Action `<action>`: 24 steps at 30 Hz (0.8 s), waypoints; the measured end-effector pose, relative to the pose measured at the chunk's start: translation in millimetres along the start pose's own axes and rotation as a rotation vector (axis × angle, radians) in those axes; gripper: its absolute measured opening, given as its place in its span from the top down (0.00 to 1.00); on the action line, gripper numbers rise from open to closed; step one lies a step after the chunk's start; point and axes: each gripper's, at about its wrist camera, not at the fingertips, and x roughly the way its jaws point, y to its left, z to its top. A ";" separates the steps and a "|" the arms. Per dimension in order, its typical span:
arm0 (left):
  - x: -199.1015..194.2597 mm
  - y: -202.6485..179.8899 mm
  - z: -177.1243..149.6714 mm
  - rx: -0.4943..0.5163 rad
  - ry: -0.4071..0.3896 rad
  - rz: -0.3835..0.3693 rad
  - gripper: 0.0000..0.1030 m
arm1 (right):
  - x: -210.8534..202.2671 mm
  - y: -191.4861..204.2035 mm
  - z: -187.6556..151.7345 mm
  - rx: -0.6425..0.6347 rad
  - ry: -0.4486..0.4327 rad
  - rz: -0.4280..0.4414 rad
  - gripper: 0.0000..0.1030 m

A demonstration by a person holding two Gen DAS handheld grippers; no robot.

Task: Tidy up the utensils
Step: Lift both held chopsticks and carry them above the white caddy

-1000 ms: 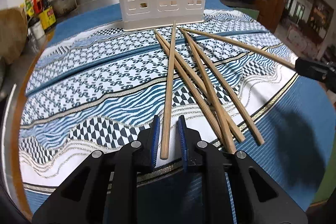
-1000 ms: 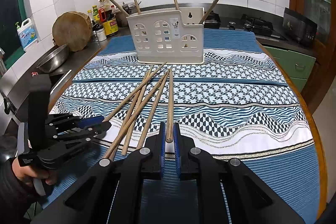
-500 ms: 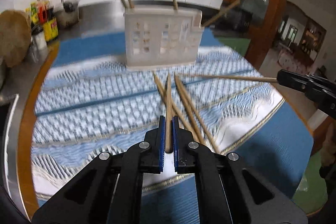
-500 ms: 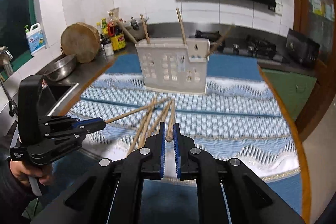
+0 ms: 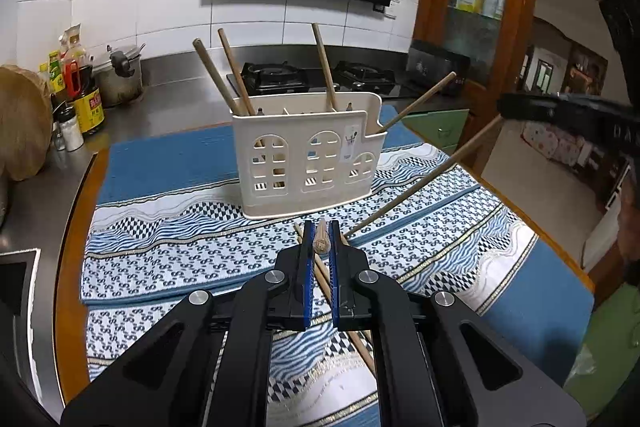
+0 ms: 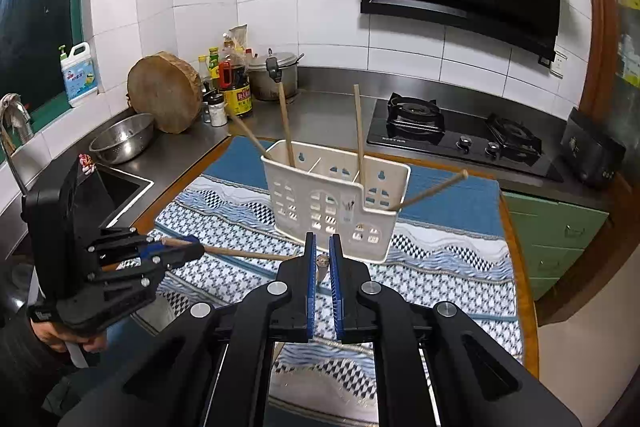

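The white plastic utensil holder stands on the patterned cloth with several chopsticks leaning in it. My left gripper is shut on a wooden chopstick, seen end-on between the blue pads, lifted above the cloth in front of the holder. In the right wrist view that left gripper shows at the left with its chopstick sticking out to the right. My right gripper is shut on another chopstick; in the left wrist view this chopstick slants down from the right gripper. Loose chopsticks lie on the cloth below.
A gas stove sits behind the holder. A sink, a metal bowl, a round chopping block, bottles and a pot stand at the back left. The table's wooden edge runs along the right.
The left gripper shut on its chopstick, then both grippers rose off the cloth with a chopstick each. The holder now sits lower and further off in both views.
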 end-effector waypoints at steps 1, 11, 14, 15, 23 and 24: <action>1.3 -0.1 1.9 0.002 0.000 0.001 0.95 | 1.5 -1.1 2.5 -0.003 0.004 0.001 0.93; -3.4 2.9 47.0 0.004 -0.021 -0.030 0.95 | -5.3 -17.9 56.5 -0.036 -0.013 -0.014 0.94; -6.8 3.4 63.9 0.015 -0.026 -0.035 0.95 | -11.3 -21.9 82.3 -0.057 -0.035 -0.047 0.94; -8.8 3.5 71.8 0.017 -0.031 -0.042 0.95 | -12.8 -22.7 88.0 -0.062 -0.043 -0.055 0.94; -32.2 0.5 130.7 0.054 -0.113 -0.044 0.95 | -8.6 -34.8 149.6 -0.043 -0.123 -0.101 0.94; -36.8 0.7 139.5 0.060 -0.133 -0.040 0.95 | -6.4 -35.9 154.2 -0.042 -0.127 -0.104 0.94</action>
